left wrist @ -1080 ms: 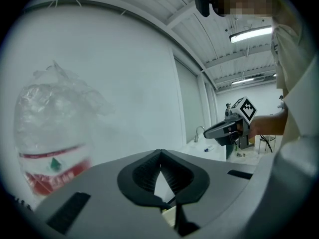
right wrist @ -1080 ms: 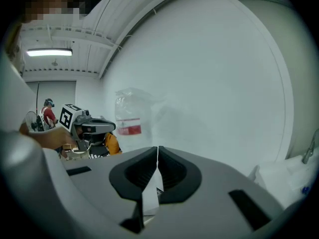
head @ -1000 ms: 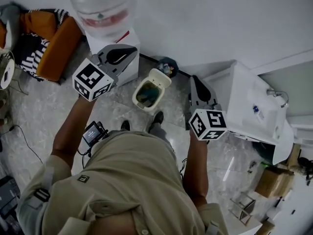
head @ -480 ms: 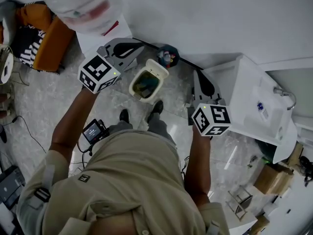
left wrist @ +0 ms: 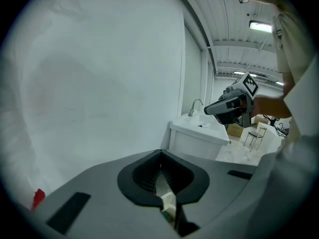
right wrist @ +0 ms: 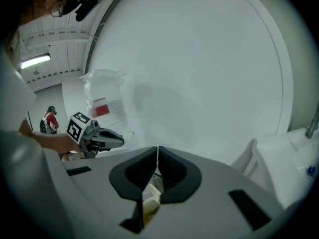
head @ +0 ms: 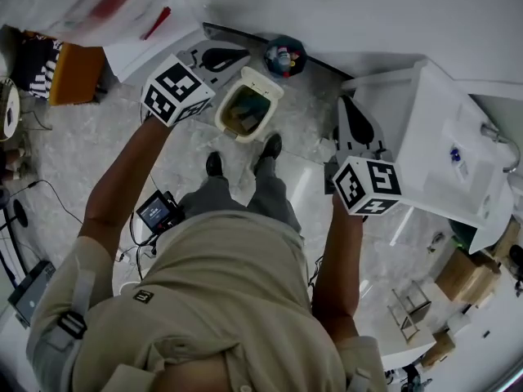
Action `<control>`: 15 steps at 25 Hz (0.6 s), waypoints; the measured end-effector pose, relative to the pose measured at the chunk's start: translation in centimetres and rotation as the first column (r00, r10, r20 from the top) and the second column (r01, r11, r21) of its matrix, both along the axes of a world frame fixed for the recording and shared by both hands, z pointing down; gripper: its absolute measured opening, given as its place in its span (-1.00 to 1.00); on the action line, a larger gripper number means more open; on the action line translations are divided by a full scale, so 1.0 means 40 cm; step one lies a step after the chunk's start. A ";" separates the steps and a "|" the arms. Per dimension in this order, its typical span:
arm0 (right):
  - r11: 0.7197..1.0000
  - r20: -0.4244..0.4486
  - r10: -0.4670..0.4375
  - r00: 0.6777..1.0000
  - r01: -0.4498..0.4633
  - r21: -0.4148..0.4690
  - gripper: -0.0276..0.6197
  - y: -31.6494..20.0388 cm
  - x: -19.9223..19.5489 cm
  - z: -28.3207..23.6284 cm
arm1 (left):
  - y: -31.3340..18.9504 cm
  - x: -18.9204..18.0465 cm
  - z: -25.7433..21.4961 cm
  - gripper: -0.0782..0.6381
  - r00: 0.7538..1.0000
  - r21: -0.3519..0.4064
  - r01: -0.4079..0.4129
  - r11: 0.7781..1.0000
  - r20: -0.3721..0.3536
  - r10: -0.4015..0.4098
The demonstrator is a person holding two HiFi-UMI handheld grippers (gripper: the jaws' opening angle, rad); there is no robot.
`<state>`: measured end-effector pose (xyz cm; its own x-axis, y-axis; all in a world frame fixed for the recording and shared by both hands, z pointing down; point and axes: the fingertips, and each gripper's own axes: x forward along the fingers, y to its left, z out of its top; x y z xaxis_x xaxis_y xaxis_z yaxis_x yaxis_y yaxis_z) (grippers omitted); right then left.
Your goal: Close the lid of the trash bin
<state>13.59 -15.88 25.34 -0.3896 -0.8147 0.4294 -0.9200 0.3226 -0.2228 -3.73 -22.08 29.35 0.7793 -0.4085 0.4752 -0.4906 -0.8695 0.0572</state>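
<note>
In the head view a small cream trash bin [head: 245, 109] stands on the floor by the wall, just past the person's shoes. Its lid [head: 265, 80] is tipped up at the far side and the dark inside shows. My left gripper [head: 242, 53] hovers just left of and above the bin, jaws shut and empty. To the bin's right my right gripper [head: 345, 99] is held apart from it, also shut on nothing. In the left gripper view the tips [left wrist: 160, 153] meet, and a sliver of the bin [left wrist: 168, 204] shows below them. The right gripper view shows the same at its tips [right wrist: 157, 149].
A water dispenser with a large wrapped bottle [head: 98, 2] stands at the left by the wall. On the right is a white sink cabinet [head: 433, 145]. A small dark pot with items [head: 284, 55] sits behind the bin. An orange object [head: 73, 72] lies at far left.
The person has stepped closer to the bin. Both grippers have moved forward toward the wall and now flank the bin. The lid remains up.
</note>
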 end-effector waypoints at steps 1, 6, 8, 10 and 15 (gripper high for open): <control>1.000 0.001 0.007 1.000 -0.007 -0.010 -0.83 -0.004 0.012 0.019 | -0.009 0.011 0.030 -0.74 1.000 -0.016 -0.003 1.000 0.007 0.003; 0.998 0.006 0.029 1.000 -0.028 -0.064 -0.83 -0.014 0.053 0.111 | -0.040 0.056 0.174 -0.74 0.999 -0.096 -0.018 0.995 0.049 0.023; 0.996 0.006 0.031 0.999 -0.030 -0.088 -0.83 -0.017 0.063 0.149 | -0.051 0.072 0.233 -0.74 0.997 -0.128 -0.025 0.991 0.065 0.033; 0.993 0.004 0.033 0.999 -0.033 -0.111 -0.83 -0.016 0.072 0.189 | -0.060 0.084 0.296 -0.74 0.996 -0.159 -0.029 0.987 0.083 0.043; 0.984 0.003 0.039 0.999 -0.038 -0.177 -0.83 0.007 0.090 0.292 | -0.061 0.098 0.458 -0.74 0.990 -0.236 -0.031 0.971 0.130 0.063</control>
